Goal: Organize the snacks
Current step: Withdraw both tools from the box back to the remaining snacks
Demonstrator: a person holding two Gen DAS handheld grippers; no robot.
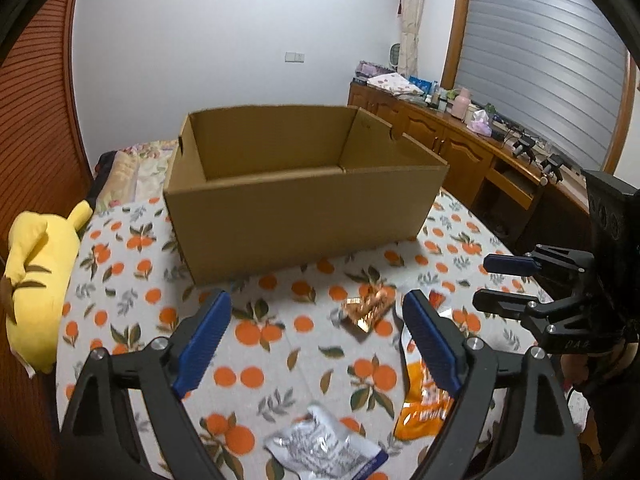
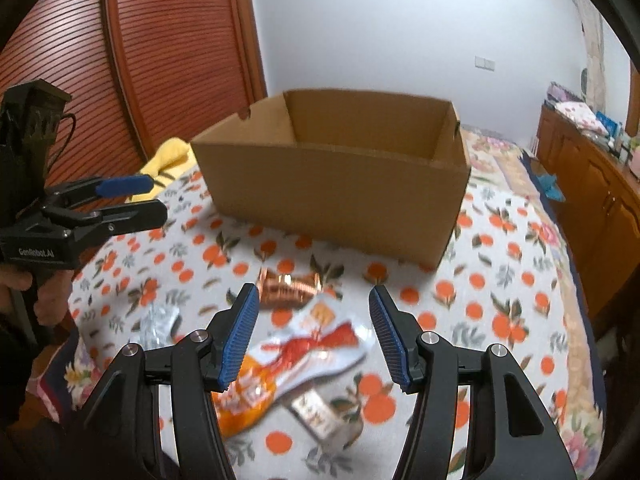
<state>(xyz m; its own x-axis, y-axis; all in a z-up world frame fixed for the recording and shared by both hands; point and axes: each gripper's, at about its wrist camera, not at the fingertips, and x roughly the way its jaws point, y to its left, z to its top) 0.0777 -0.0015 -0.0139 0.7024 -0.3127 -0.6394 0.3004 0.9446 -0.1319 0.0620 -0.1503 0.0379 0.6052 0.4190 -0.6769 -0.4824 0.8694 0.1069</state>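
You held the left gripper [image 1: 316,320] above the round table with its orange-patterned cloth [image 1: 120,280], its blue-padded jaws spread wide with nothing between them. Your right gripper [image 2: 312,320] hovered just to its right, jaws likewise wide apart and empty.

The open brown cardboard box [image 1: 304,216] stood on the far half of the table; what showed of its inside held no snacks. Four snacks lay loose on the cloth in front of it: a copper-coloured foil packet [image 1: 366,308] nearest the box, an orange-and-white plastic snack bag [image 2: 296,360] under your right gripper, a silver foil pouch with a blue edge [image 1: 324,448] close below your left gripper, and a small tan wrapped bar [image 2: 320,416] beside the orange bag.

A yellow plush toy [image 1: 36,272] rested at the table's left edge.
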